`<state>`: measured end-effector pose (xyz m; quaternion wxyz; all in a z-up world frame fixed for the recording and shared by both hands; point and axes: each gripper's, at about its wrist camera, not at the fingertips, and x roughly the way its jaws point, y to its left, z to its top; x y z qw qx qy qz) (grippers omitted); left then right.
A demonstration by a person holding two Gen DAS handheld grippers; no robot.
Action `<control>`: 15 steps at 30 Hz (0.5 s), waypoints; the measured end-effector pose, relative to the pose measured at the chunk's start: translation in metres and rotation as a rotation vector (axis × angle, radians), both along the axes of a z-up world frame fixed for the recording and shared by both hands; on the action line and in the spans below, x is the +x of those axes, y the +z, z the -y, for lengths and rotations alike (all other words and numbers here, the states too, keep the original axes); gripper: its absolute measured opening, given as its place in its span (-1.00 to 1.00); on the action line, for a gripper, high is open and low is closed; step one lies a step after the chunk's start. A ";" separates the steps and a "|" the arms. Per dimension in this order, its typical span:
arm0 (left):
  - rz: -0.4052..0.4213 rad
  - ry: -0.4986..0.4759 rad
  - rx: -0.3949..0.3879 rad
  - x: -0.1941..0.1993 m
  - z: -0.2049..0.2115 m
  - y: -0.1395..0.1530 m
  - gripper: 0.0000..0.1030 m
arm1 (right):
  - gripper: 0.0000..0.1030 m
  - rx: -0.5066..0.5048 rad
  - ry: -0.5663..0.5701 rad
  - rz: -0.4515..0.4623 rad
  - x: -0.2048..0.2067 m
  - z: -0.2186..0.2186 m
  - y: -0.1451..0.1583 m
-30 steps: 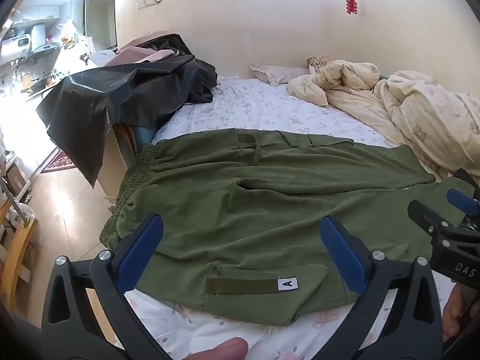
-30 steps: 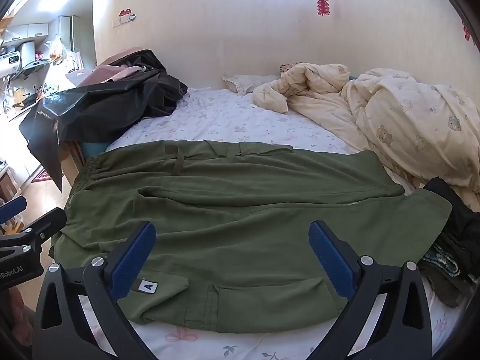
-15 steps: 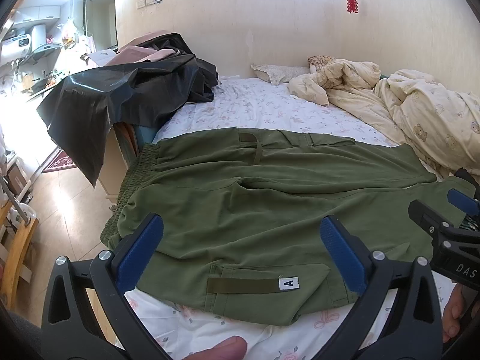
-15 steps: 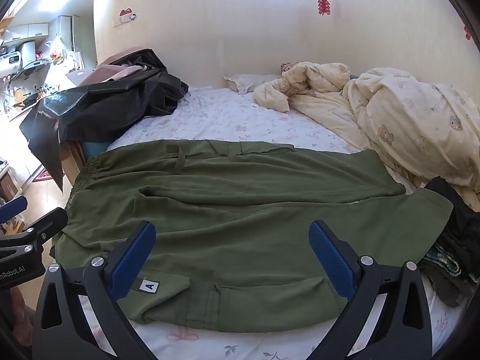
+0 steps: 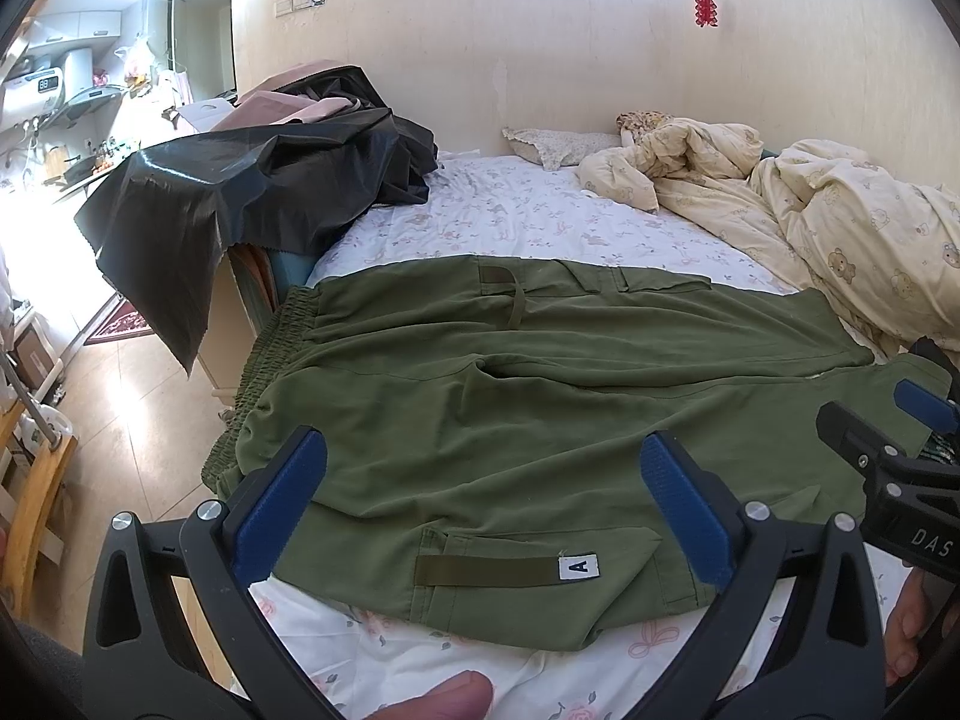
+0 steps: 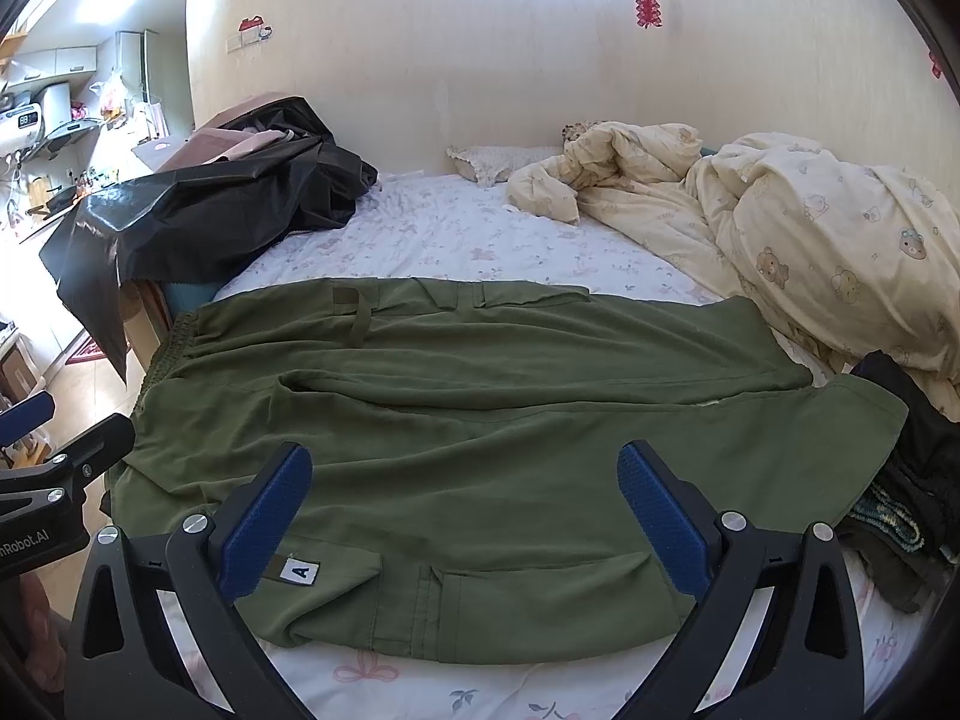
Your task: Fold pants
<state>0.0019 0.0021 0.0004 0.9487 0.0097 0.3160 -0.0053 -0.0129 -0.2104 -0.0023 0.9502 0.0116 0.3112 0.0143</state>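
Olive green cargo pants (image 5: 540,408) lie spread flat across the bed, elastic waistband at the left edge, legs running right. They also show in the right wrist view (image 6: 480,420). A pocket strap with a white "A" tag (image 5: 579,567) lies near the front hem. My left gripper (image 5: 480,498) is open and empty, held above the front hem near the waist. My right gripper (image 6: 462,498) is open and empty, above the front hem further right. Each gripper shows at the edge of the other's view.
The bed has a floral sheet (image 5: 528,222). A crumpled cream duvet (image 6: 810,240) fills the right side. A black plastic-covered pile (image 5: 240,192) stands at the left beside the bed. Dark clothes (image 6: 912,480) lie at the pants' right end. Wooden floor (image 5: 132,396) lies left.
Both grippers have drifted very slightly; the pants lie as before. Both jaws stay open.
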 end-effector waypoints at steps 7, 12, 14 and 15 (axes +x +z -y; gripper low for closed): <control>0.000 0.000 0.000 0.000 0.000 0.000 1.00 | 1.00 -0.001 0.001 0.001 0.000 0.000 0.000; -0.001 0.005 -0.003 -0.002 -0.003 -0.002 1.00 | 1.00 0.000 0.000 -0.002 0.000 0.000 0.000; -0.001 0.005 -0.004 -0.003 -0.003 -0.002 1.00 | 1.00 0.000 -0.001 0.000 0.000 0.000 0.000; -0.002 0.005 -0.003 -0.003 -0.003 -0.002 1.00 | 1.00 0.000 -0.001 0.001 0.000 0.000 0.000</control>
